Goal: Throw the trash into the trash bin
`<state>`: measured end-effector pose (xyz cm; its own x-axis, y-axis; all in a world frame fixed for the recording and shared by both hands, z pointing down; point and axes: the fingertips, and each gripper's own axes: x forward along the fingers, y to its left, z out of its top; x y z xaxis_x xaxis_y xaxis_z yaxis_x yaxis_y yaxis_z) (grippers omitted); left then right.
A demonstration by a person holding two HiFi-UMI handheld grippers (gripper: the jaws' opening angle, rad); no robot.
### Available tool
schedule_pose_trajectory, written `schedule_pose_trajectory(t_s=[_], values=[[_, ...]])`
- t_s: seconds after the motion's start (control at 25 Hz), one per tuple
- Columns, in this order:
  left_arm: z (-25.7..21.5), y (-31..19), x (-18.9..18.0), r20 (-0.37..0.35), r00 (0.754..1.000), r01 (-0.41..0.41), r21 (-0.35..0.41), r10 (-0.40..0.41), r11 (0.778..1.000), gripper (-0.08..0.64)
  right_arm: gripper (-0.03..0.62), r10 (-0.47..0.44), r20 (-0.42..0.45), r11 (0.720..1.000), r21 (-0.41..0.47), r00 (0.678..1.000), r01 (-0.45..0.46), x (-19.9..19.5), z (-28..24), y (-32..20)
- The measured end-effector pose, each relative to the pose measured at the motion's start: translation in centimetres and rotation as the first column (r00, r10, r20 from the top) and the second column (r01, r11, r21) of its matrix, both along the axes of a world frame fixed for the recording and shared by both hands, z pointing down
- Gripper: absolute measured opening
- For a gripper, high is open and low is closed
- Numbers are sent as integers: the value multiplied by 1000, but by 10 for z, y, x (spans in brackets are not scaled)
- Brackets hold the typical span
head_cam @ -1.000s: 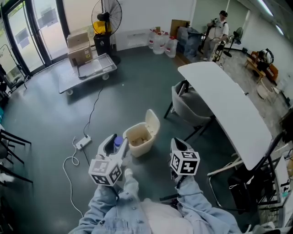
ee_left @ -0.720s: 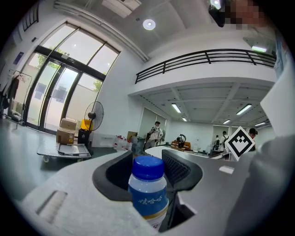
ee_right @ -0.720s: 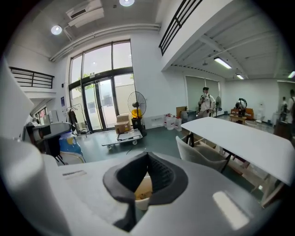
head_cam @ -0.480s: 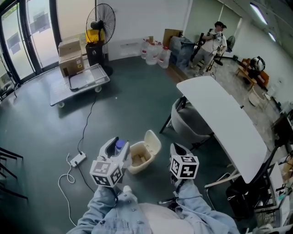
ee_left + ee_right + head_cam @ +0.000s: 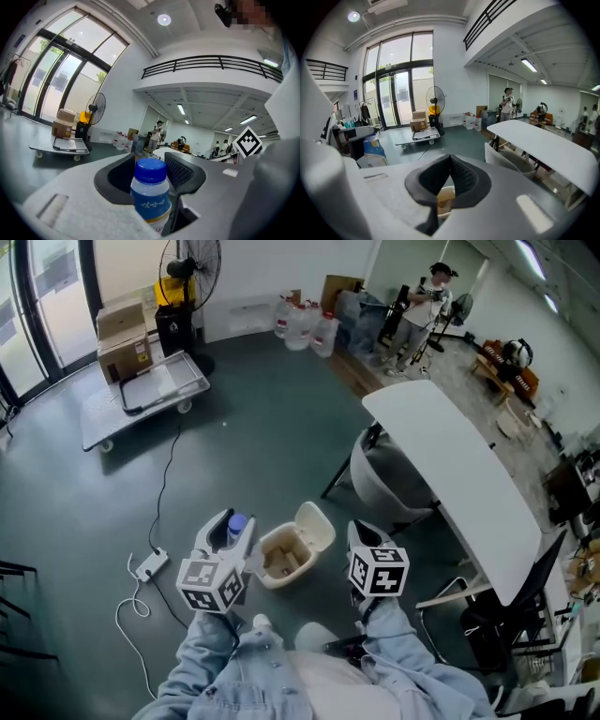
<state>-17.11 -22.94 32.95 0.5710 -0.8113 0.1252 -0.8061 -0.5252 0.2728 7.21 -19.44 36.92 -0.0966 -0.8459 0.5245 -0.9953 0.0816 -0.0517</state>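
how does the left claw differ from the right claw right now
The left claw is clamped on a blue-capped bottle; the right claw holds nothing, its jaws together. In the head view the left claw sits to the left of the open trash bin, while the right claw sits to the bin's right. Both carry a black-and-white marker cube.
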Motion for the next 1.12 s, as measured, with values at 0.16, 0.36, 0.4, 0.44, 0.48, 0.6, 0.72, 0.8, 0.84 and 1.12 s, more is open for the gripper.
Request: schedule_pose_trajectory(t_s=[0.16,0.36,0.4,0.44,0.48,0.6,0.72,0.8,0.84,1.12], values=[[12,-16,-3,-6,1000,3,-27,-3,1000,210,3,14,-4,999,-33,1000,-14,11,6,-16],[29,-27,-8,-6,1000,24,-60,-25,998,210,3,8,-34,999,-41,999,-9,12,12,-32],[32,-29,-9,-8,1000,27,-68,-27,997,210,3,10,-32,999,-48,999,-11,12,16,-34],[36,-30,-9,-7,1000,27,-76,-28,997,210,3,12,-28,998,-54,1000,-14,13,20,-37],[39,-33,-8,-2,1000,27,-81,-27,996,210,3,15,-26,998,-59,1000,-16,14,24,-40],[50,-42,-2,21,999,27,-99,-25,995,210,3,26,-30,997,-75,999,-28,27,37,-50],[66,-48,6,46,999,26,-127,-20,992,210,3,45,-26,993,-104,999,-47,43,57,-54],[78,-50,14,60,998,20,-145,-12,989,210,3,54,-20,991,-124,998,-56,55,71,-55],[83,-52,19,65,998,17,-152,-8,988,210,3,57,-15,989,-134,998,-59,60,78,-56],[136,-66,51,92,996,6,-180,10,984,210,3,63,24,981,-184,998,-58,77,135,-65]])
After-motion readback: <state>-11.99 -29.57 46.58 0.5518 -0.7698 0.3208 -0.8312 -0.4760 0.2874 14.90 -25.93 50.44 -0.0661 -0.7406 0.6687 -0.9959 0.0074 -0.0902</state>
